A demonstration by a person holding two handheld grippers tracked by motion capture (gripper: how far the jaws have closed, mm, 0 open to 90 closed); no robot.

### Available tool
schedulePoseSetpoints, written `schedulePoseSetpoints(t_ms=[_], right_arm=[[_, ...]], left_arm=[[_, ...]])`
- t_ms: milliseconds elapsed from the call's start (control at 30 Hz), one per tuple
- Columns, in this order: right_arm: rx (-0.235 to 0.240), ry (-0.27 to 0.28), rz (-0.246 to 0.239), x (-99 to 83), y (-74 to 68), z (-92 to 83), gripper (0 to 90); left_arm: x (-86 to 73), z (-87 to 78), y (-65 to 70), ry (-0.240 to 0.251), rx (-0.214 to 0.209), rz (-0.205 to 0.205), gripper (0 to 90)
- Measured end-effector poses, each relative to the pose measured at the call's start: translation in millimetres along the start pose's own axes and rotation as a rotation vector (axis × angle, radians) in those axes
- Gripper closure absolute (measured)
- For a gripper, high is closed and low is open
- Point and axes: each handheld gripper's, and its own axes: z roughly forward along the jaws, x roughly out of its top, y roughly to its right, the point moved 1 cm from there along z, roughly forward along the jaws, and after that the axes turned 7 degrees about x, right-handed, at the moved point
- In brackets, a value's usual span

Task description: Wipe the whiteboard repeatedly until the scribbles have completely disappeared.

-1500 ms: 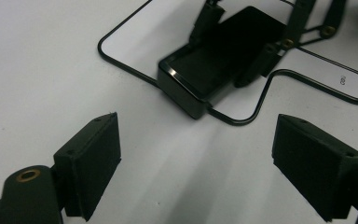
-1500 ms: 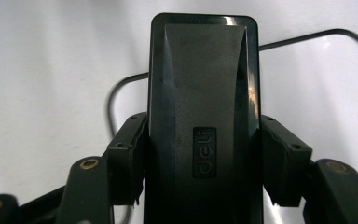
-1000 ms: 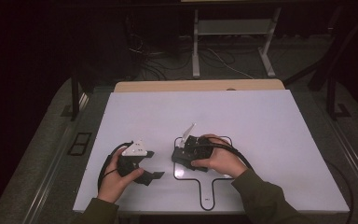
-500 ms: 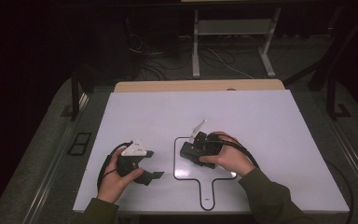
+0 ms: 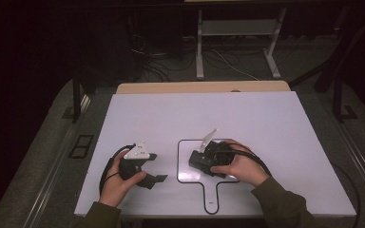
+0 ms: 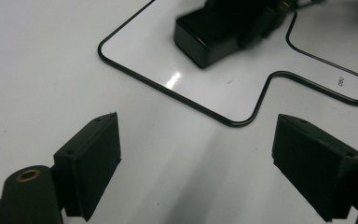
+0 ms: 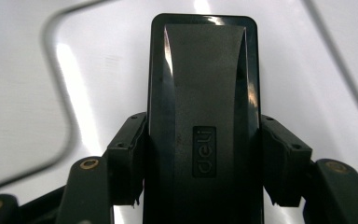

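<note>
Clamping a black "deli" stapler (image 7: 204, 126) by its long sides, the right gripper (image 7: 204, 158) has its jaws closed tight against the body – the pads press on both flanks, and the stapler's rounded end sticks out well past them. In the high view the right gripper (image 5: 208, 159) sits inside the black paddle-shaped outline (image 5: 184, 142) printed on the white table (image 5: 266, 118), with the stapler (image 5: 199, 161) low over that marked area and its free end pointing toward the person's left. Whether the stapler touches the table cannot be told.

The left gripper (image 6: 198, 177) holds nothing – its jaws stand wide apart with bare white table between them. In its view the stapler (image 6: 205, 35) shows farther off, within the rounded corner of the outline (image 6: 168, 91). From above, the left gripper (image 5: 147, 173) is near the table's front edge, beside the outline and apart from the right hand (image 5: 240, 166).
</note>
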Motion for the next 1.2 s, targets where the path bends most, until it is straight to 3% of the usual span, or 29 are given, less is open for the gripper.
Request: schedulePoseSetpoints(t_ms=[100,267,367,533,600,700,1033,1200], right_arm=[[-0.002,0.005,0.025,-5.2,5.3,-2.5,38.5],[0.060,-0.004,-0.038,-5.3,-13.1,-1.7,38.5],[0.078,-0.001,-0.023,-5.8,-14.2,-2.1,38.5],[0.005,-0.003,0.036,-8.5,7.2,-4.6,38.5],[0.002,0.000,0.054,-8.2,13.0,-4.8,38.5],[0.009,-0.006,0.034,-2.7,9.8,-2.3,38.5],[0.113,-0.001,-0.093,33.6,-26.9,17.9,38.5],[0.104,0.007,-0.081,32.2,-22.6,17.2,38.5]], left_arm=[[0.0,0.7,-0.8,-0.003,-0.001,0.002,14.7],[0.3,0.8,-0.2,-0.002,-0.002,0.006,14.7],[0.4,0.4,0.0,-0.002,-0.001,0.005,14.7],[-0.3,1.5,-0.7,-0.005,-0.003,0.005,14.6],[0.1,2.1,-0.2,-0.001,-0.004,-0.001,14.6],[0.5,2.6,0.0,-0.012,-0.003,0.010,14.7],[0.2,2.5,0.6,-0.010,0.001,0.011,14.7],[-1.1,2.9,-0.9,-0.007,-0.003,0.006,14.6]])
